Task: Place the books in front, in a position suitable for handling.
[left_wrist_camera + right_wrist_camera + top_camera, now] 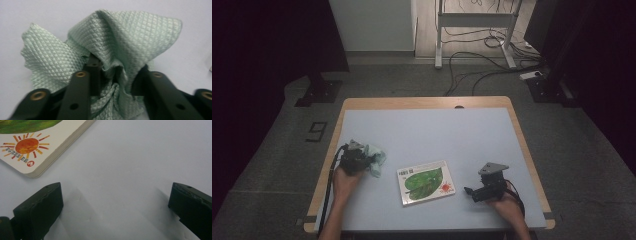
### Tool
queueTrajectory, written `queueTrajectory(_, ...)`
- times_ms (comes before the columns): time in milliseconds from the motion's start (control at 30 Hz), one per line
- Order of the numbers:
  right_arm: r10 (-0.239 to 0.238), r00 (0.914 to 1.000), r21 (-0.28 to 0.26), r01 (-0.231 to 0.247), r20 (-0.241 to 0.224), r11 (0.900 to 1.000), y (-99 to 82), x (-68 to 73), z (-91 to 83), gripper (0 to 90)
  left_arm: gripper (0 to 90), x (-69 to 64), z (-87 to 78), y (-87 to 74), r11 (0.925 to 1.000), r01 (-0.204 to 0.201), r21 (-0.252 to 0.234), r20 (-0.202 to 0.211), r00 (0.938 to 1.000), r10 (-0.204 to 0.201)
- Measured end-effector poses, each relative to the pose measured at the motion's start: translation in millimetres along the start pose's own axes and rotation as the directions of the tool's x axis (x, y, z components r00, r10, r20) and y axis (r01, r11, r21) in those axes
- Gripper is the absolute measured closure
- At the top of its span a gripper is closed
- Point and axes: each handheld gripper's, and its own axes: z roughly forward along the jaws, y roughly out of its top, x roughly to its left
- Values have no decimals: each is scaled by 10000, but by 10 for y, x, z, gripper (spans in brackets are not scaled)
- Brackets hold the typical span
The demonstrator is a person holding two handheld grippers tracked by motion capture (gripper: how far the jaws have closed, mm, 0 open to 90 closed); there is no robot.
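A pale green quilted cloth lies crumpled on the table's left side. My left gripper is down on it. In the left gripper view the cloth bunches up between the black jaws, and the gripper stands partly open with the folds loose between the pads. A picture book with a green leaf and a red sun on its cover lies flat near the front middle. My right gripper rests low to the right of it, pointing at it. That gripper is open wide over bare table, with the book's corner ahead to the left.
The light blue table top has a wooden rim. Beyond its far edge are grey floor, a white desk frame and loose cables. A black cable trails from the left gripper off the front edge.
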Motion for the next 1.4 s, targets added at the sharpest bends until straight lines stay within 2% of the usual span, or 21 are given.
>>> queueTrajectory(167,-9,10000,5,9,2,10000,1,-1,0,0,422,-25,-142,30,9996,-103,-250,-178,9998,99)
queueTrajectory(267,2,10000,3,-2,-2,10000,1,0,0,0,309,-72,-247,56,9985,-127,-529,-129,9998,120)
queueTrajectory(433,-11,10000,11,11,10,10000,3,0,0,0,171,-223,-358,89,9957,-510,-777,389,9978,541)
queueTrajectory(567,-26,10000,17,26,23,10000,4,1,-1,0,143,-389,-349,98,9926,-916,-796,929,9908,989)
queueTrajectory(700,-10,10000,22,9,59,10000,6,11,-7,0,108,-555,-279,106,9895,-1271,-691,1452,9800,1360)
queueTrajectory(800,14,10000,15,-14,47,10000,14,28,-21,39,93,-698,-195,139,9833,-1733,-564,1779,9673,1807)
queueTrajectory(867,10,10000,-30,-11,-92,10000,38,67,-25,54,82,-779,-148,158,9799,-1914,-568,1909,9613,1988)
queueTrajectory(933,-68,9997,-128,65,-221,9999,61,109,-17,54,81,-880,-81,178,9762,-2096,-560,2142,9524,2168)
queueTrajectory(967,-121,9993,-144,116,-356,9998,80,146,-7,54,81,-910,-58,181,9749,-2149,-578,2178,9503,2224)
queueTrajectory(1033,-286,9984,-162,278,-495,9995,108,199,10,54,82,-975,26,187,9734,-2230,-520,2432,9426,2290)
queueTrajectory(1133,-479,9959,-230,463,-773,9987,146,276,35,57,81,-1024,129,177,9712,-2357,-337,2549,9376,2364)
queueTrajectory(1200,-611,9941,-269,589,-896,9979,170,322,53,65,77,-1042,187,165,9707,-2396,-194,2579,9368,2364)
queueTrajectory(1300,-856,9904,-285,830,-1090,9961,204,399,91,75,77,-1064,248,143,9697,-2443,-34,2808,9305,2354)
queueTrajectory(1400,-1226,9865,-191,1212,-1089,9924,235,462,140,109,78,-1074,279,125,9712,-2381,95,3227,9200,2224)
